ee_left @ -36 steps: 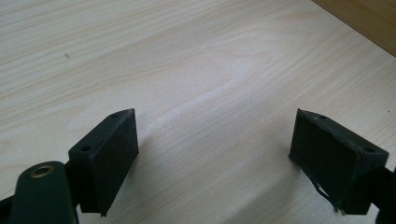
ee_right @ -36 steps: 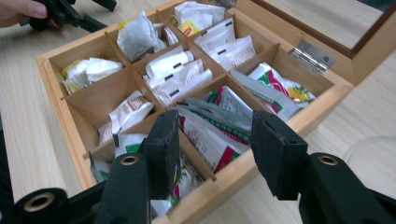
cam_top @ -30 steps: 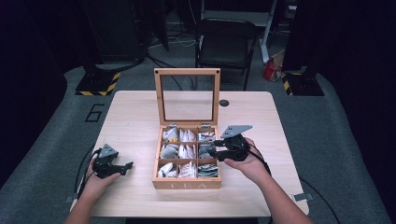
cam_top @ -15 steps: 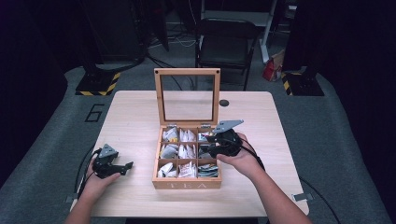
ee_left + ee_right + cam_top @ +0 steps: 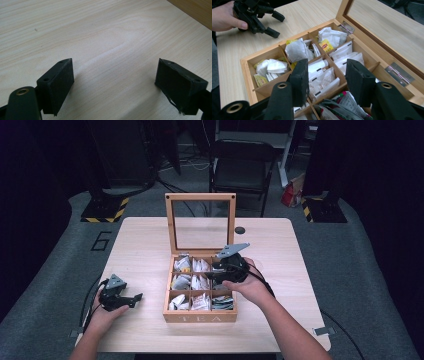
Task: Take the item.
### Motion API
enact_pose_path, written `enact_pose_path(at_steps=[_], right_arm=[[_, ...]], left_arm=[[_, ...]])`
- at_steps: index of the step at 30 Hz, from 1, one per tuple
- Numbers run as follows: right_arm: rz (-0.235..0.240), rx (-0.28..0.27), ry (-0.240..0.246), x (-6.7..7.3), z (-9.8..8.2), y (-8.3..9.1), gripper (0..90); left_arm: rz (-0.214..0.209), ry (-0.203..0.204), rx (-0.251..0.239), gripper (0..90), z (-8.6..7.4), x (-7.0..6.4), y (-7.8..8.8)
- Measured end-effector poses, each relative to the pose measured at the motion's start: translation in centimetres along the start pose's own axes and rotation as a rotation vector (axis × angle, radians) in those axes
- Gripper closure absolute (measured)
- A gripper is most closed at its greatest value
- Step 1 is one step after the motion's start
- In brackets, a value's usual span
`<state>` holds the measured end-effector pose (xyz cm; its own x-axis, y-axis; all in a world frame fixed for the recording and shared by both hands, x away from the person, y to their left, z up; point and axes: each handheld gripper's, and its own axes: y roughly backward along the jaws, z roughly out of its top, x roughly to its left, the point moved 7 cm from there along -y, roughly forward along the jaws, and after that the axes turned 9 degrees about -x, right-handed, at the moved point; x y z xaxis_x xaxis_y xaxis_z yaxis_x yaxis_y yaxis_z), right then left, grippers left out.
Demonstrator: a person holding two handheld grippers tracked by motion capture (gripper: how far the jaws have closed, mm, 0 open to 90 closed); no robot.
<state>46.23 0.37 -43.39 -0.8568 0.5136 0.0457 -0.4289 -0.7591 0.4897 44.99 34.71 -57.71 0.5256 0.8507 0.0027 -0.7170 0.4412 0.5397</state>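
1. Wooden tea box (image 5: pixel 200 316), glass lid (image 5: pixel 200 220) upright, sits at table (image 5: pixel 145 240) centre, compartments full of tea bags (image 5: pixel 297 51)
2. Right gripper (image 5: pixel 214 270), jaws apart, hovers over the box's 3 o'clock compartments
3. Left gripper (image 5: pixel 136 300), jaws apart, rests at the box's 9 o'clock

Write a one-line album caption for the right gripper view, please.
Open right gripper poised over the wooden tea box of packed tea bags, lid raised.

A light wooden table (image 5: pixel 150 240) stands on grey carpet (image 5: pixel 55 285) — a black chair (image 5: pixel 242 167) waits behind, the dark room maybe curtained.
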Motion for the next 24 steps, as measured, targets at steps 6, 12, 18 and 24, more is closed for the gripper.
enact_pose_path(at_steps=[6, 12, 18, 24], right_arm=[[0.017, 0.015, 0.005, 0.0, 0.0, -1.0, 54.9], [0.039, 0.021, 0.021, 0.1, 0.0, -2.7, 55.6], [0.061, 0.026, 0.020, 0.4, 0.0, -3.9, 56.0], [0.077, 0.021, 0.022, 0.9, 0.5, -4.7, 56.5]], left_arm=[[0.000, 0.000, 0.001, 14.8, 0.0, 0.0, 0.0], [-0.001, 0.005, -0.001, 14.8, 0.0, 0.0, 0.0], [-0.002, 0.008, -0.001, 14.9, 0.0, -0.1, 0.0], [-0.002, 0.008, -0.001, 14.9, 0.0, -0.1, 0.0]])
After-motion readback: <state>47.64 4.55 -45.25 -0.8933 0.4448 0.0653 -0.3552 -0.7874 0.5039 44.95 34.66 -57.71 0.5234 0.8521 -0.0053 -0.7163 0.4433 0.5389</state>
